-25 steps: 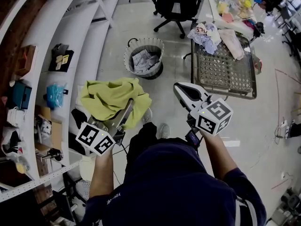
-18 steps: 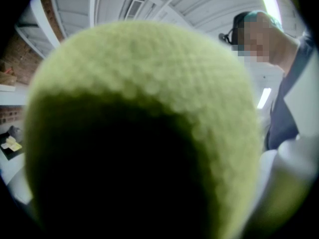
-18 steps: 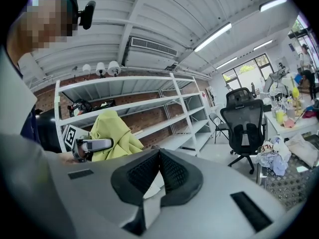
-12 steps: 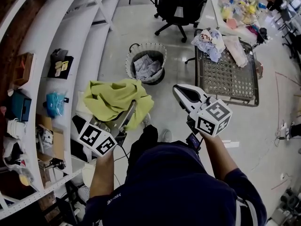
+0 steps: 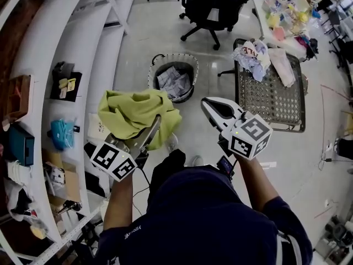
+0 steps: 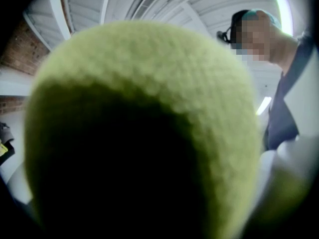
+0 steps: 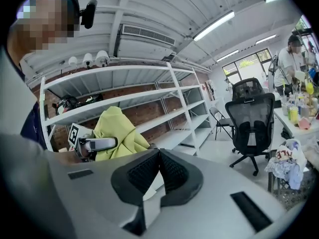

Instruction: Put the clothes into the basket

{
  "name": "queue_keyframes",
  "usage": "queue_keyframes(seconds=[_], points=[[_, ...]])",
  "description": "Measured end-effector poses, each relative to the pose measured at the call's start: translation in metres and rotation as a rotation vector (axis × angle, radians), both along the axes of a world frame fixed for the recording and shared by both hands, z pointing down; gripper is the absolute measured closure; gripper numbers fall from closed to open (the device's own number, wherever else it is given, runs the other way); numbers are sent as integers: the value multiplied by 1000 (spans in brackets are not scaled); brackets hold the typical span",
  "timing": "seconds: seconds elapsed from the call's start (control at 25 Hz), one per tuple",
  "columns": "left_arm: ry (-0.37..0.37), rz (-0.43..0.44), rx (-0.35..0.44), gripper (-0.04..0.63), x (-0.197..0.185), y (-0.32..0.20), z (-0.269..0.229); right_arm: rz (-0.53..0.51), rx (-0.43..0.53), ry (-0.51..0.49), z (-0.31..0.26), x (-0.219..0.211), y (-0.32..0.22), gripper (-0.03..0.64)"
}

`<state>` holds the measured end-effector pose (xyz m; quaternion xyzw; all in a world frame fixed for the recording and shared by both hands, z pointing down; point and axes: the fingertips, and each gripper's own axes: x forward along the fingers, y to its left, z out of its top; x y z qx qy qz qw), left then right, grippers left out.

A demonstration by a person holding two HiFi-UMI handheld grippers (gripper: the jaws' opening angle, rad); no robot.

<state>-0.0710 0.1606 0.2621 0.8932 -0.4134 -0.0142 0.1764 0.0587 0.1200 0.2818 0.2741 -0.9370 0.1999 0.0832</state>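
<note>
The left gripper (image 5: 148, 134) clamps the green cloth (image 5: 135, 115). The right gripper (image 5: 208, 104) is closed on nothing. The basket (image 5: 194, 70) sits at twelve o'clock, so I'd carry the cloth above its rim, then release.

A pale, glossy floor (image 5: 160, 43) ran between long white shelving (image 5: 83, 43) on the left, backed by a brick wall (image 5: 8, 10), and a cluttered tabletop (image 5: 263, 24) at the upper right. A black office chair (image 5: 212, 4) stood beside that tabletop. Tube lights (image 7: 213, 26) glowed on the white ceiling (image 7: 164, 4), and windows (image 7: 242, 63) showed at the far end.
</note>
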Motion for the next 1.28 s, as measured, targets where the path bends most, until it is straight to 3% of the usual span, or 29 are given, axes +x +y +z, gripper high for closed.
queue_keyframes(seconds=[0.32, 0.68, 1.28], points=[[20, 18, -14, 413, -49, -48, 5, 22, -9, 8, 1, -50, -45, 611], [32, 37, -25, 413, -81, -81, 10, 48, -24, 12, 6, -80, -77, 611], [33, 21, -68, 413, -79, -137, 25, 54, -60, 4, 18, -80, -138, 611]])
